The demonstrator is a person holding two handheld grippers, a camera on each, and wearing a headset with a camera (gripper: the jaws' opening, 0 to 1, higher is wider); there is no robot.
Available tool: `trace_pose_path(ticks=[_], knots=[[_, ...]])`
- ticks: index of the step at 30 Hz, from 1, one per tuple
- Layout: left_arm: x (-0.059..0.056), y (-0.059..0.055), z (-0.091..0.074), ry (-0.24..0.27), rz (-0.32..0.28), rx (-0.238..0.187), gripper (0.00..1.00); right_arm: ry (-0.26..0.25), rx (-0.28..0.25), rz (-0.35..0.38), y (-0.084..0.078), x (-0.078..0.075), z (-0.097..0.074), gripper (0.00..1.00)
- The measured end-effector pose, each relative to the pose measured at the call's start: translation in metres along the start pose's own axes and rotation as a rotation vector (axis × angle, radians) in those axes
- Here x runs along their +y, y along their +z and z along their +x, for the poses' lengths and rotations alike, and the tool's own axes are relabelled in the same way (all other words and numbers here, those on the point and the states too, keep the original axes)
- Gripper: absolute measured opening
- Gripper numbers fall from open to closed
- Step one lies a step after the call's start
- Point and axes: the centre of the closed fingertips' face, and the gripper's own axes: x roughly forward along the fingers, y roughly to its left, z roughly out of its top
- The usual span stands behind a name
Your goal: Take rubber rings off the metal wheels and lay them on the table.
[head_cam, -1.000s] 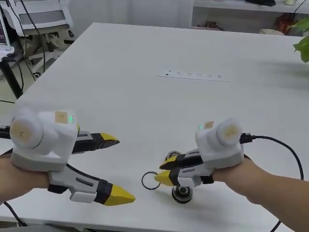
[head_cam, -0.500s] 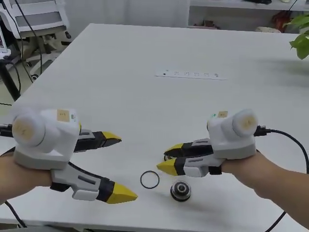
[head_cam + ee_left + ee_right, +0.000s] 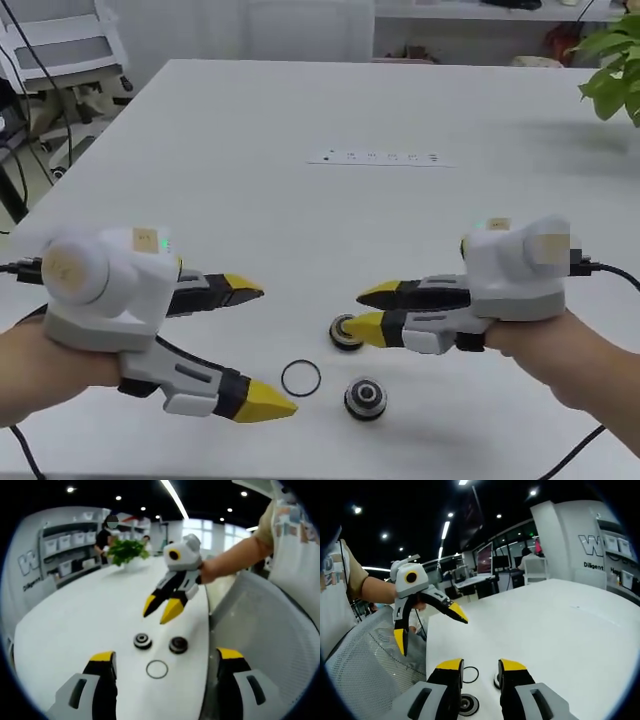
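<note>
A wide white table (image 3: pixel 300 130) stretches away towards shelves, with a grey office chair (image 3: pixel 60 45) at its far left corner, a green leafy plant (image 3: pixel 612 70) at the far right and a flat white power strip (image 3: pixel 372 157) lying mid-table.

In the head view, the left gripper (image 3: pixel 262 348) hovers over the near edge, its yellow-tipped jaws spread wide and holding nothing. The right gripper (image 3: pixel 362 311) faces it with jaws only narrowly apart, also holding nothing. A thin black rubber ring (image 3: pixel 301 378) lies flat on the table between them. Just beside it sits a small round metal wheel (image 3: pixel 365 398). A second metal wheel (image 3: pixel 343 334) rests under the right gripper's lower tip.

In the left gripper view, the left gripper (image 3: pixel 166 656) frames the ring (image 3: pixel 157 669), both wheels (image 3: pixel 142 641) (image 3: pixel 178 644) lie beyond it, and the right gripper (image 3: pixel 160 614) hangs above them.

In the right gripper view, the right gripper (image 3: pixel 481 665) shows a slim gap. The ring (image 3: pixel 470 674) peeks out beside its left jaw, one wheel (image 3: pixel 496 680) sits between the jaws, and the other (image 3: pixel 467 704) lies lower. The left gripper (image 3: pixel 430 629) gapes ahead, before a grey mesh chair back (image 3: pixel 365 665).
</note>
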Motion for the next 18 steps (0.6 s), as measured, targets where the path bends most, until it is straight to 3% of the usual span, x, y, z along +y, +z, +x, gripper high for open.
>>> trace_pose_path(ticks=[18], knots=[[-0.005, 0.003, 0.027, -0.042, 0.01, 0.016, 0.8, -0.018, 0.023, 0.0, -0.028, 0.001, -0.025, 0.27]])
